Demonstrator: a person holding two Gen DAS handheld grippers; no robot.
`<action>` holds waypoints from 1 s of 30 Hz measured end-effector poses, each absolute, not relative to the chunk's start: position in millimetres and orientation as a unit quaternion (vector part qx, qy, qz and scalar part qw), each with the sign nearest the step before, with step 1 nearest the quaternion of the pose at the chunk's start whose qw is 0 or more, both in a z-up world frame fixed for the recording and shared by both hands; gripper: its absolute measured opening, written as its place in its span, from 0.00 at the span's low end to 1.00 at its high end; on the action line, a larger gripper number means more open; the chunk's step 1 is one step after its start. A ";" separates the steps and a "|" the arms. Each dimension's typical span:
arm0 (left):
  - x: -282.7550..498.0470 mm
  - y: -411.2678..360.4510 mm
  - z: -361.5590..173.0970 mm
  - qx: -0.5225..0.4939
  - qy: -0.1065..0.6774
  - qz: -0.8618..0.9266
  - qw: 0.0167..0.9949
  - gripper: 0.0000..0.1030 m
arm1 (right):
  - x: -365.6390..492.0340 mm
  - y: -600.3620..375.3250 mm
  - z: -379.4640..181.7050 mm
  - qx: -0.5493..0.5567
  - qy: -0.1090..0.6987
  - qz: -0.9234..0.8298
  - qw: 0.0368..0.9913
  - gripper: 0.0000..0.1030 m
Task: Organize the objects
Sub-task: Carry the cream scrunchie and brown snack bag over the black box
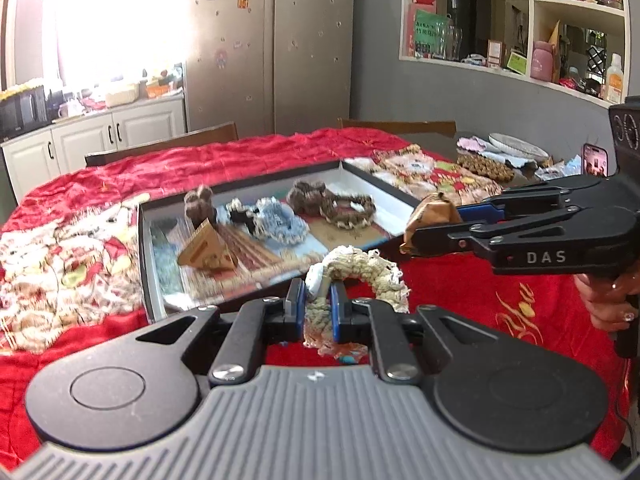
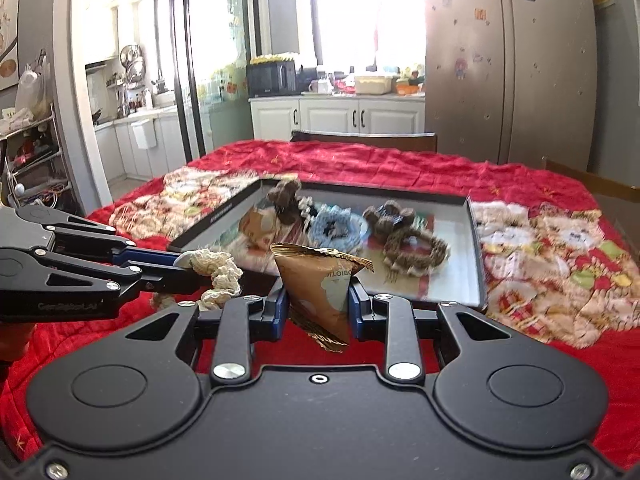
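Left gripper clamps a cream scrunchie and right gripper clamps a brown packet, both aloft over the red cloth, tray lying at twelve o'clock of each, comparably near.

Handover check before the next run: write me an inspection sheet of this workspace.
Surface: red quilted cloth over the table.
Job's things: shallow tray holds brown, blue and tan scrunchies and a brown packet; cream scrunchie and brown snack packet are held off the cloth.
Clutter: plate, phone and small items at the far corner.
Grippers: left tongs shut on the cream scrunchie; right tongs shut on the snack packet.
Cables: nothing seen.
Surroundings: fridge, shelves, kitchen cabinets.
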State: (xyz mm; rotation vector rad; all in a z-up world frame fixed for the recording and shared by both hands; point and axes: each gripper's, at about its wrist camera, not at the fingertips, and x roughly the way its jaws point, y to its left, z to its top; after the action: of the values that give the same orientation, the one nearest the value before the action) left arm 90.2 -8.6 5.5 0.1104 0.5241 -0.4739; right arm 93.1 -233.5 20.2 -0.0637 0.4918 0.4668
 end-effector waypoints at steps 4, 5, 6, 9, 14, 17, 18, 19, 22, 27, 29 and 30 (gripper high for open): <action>98.7 -8.0 14.3 0.049 0.246 -0.225 0.942 0.15 | 97.0 -237.0 32.3 -0.032 0.226 0.221 0.948 0.28; 101.4 -7.6 16.7 0.047 0.242 -0.224 0.943 0.15 | 98.5 -237.8 35.0 -0.032 0.223 0.219 0.950 0.28; 103.6 -7.4 18.8 0.047 0.239 -0.222 0.944 0.15 | 100.0 -238.4 37.3 -0.032 0.220 0.217 0.951 0.28; 112.2 -7.8 25.9 0.044 0.231 -0.217 0.948 0.15 | 107.2 -239.3 44.0 -0.031 0.216 0.211 0.953 0.28; 127.9 -8.4 34.8 0.039 0.222 -0.206 0.952 0.15 | 121.6 -236.1 51.3 -0.036 0.212 0.201 0.956 0.28; 135.5 -9.4 37.9 0.039 0.216 -0.198 0.955 0.15 | 130.8 -233.2 55.2 -0.041 0.208 0.192 0.958 0.28; 138.5 -9.7 38.4 0.038 0.216 -0.196 0.956 0.15 | 133.8 -232.6 56.4 -0.041 0.207 0.190 0.959 0.28; 141.5 -9.8 38.6 0.037 0.216 -0.194 0.956 0.15 | 137.4 -232.0 57.4 -0.039 0.207 0.188 0.959 0.28; 150.2 -10.3 38.4 0.034 0.218 -0.188 0.957 0.15 | 146.4 -231.2 58.9 -0.035 0.207 0.181 0.961 0.28; 163.2 -12.2 37.6 0.030 0.223 -0.181 0.957 0.15 | 164.3 -232.5 57.4 -0.027 0.213 0.174 0.961 0.28; 168.5 -13.0 36.4 0.030 0.226 -0.178 0.957 0.15 | 171.2 -231.8 54.8 -0.026 0.217 0.170 0.961 0.28; 170.8 -13.4 36.0 0.030 0.227 -0.176 0.957 0.15 | 174.8 -231.9 53.6 -0.027 0.219 0.168 0.961 0.28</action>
State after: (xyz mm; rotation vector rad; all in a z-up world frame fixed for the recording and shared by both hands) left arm 170.8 -13.4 36.0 0.0604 0.4600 -0.3578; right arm 174.8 -231.9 53.6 -0.0537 0.4438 0.3409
